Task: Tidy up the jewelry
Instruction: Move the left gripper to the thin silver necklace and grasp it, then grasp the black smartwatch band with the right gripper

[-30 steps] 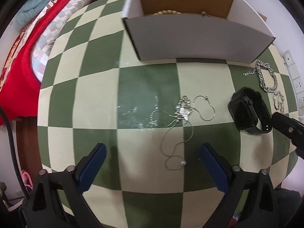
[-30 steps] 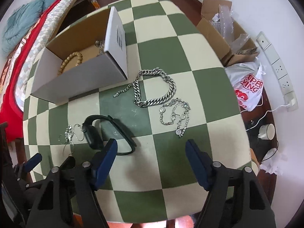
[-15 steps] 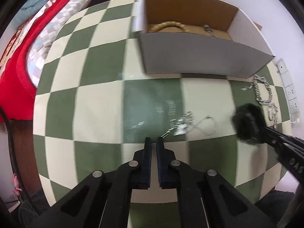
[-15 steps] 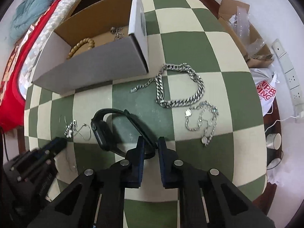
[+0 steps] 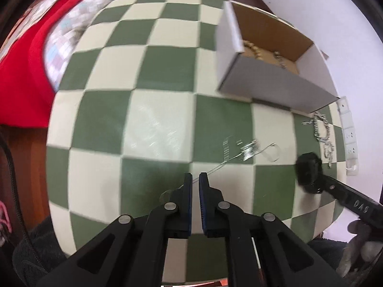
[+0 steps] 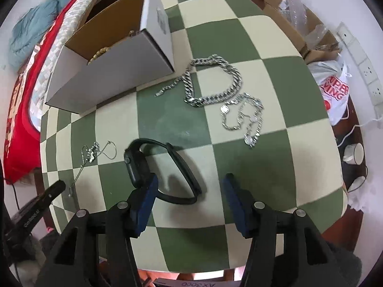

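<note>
My left gripper is shut on the thin silver necklace, whose chain runs taut from the jaws to its pendant; it also shows in the right wrist view. My right gripper is open over the black smartwatch, with the strap between the jaws. The watch also shows in the left wrist view. A heavy silver chain and a lighter coin chain lie on the checkered table. The open cardboard box holds wooden beads.
A red quilt and bedding lie left of the table. A cardboard box with plastic wrap, a printed plastic bag, a power strip and cups sit on the floor to the right.
My left gripper has drawn back left, pulling the thin necklace's chain taut. My right gripper, shut half a second ago, has opened over the watch strap.
</note>
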`<state>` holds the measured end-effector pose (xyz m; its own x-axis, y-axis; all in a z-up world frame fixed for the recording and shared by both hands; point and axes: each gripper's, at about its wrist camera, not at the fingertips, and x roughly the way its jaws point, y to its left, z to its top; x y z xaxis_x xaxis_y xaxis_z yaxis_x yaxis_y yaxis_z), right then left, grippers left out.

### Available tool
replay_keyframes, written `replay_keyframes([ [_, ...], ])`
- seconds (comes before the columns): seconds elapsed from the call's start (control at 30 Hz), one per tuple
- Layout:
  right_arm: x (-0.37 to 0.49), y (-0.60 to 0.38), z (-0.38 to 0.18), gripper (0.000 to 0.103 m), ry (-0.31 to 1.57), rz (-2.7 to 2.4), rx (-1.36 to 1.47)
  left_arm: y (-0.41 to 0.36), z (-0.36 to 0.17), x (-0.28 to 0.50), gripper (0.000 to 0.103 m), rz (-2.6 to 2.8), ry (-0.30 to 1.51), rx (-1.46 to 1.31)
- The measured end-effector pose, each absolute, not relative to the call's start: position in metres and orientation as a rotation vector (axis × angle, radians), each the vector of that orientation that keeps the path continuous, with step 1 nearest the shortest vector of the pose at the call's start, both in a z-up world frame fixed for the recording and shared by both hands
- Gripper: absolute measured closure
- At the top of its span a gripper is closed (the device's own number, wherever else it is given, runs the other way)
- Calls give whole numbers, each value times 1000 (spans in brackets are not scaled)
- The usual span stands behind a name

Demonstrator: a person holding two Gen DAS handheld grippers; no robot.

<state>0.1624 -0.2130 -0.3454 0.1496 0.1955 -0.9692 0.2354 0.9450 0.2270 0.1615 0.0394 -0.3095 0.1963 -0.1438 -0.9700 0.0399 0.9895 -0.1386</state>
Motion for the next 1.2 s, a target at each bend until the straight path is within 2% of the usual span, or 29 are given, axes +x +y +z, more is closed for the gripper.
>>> replay_keyframes([
  [0.03, 165, -211, -345, 44, 1427, -19, 353, 30, -310, 166, 85, -150, 1367, -51],
  [0.07, 167, -209, -345, 44, 1428, -15, 345, 26, -312, 171, 60, -164, 1366, -21],
  [0.1, 170, -207, -346, 44, 1430, -17, 332, 15, -314, 174, 28, -187, 1359, 19],
  [0.13, 174, -208, -349, 44, 1432, -17, 324, 9, -315, 177, 21, -202, 1352, 41],
  [0.3, 178, -209, -351, 44, 1429, -36, 316, -11, -330, 196, 21, -254, 1355, 168],
  [0.43, 181, -213, -352, 44, 1428, -49, 325, -25, -340, 196, 24, -261, 1363, 205],
  [0.47, 181, -215, -352, 44, 1428, -49, 327, -25, -338, 197, 28, -262, 1347, 200],
  [0.53, 182, -217, -352, 44, 1430, -54, 324, -23, -335, 196, 43, -282, 1316, 209],
  [0.6, 182, -219, -352, 44, 1429, -53, 324, -34, -334, 193, 95, -295, 1294, 221],
  [0.87, 184, -221, -351, 44, 1425, -44, 327, -9, -328, 210, 96, -259, 1338, 81],
  [1.1, 185, -212, -352, 45, 1433, -23, 269, 28, -285, 194, 96, -235, 1310, -59],
  [1.13, 186, -210, -351, 55, 1428, -16, 260, 31, -279, 194, 96, -235, 1301, -65],
  [1.17, 186, -207, -351, 79, 1420, -8, 250, 33, -272, 196, 96, -239, 1292, -68],
  [1.2, 187, -203, -351, 89, 1421, 6, 243, 34, -267, 196, 96, -242, 1284, -68],
])
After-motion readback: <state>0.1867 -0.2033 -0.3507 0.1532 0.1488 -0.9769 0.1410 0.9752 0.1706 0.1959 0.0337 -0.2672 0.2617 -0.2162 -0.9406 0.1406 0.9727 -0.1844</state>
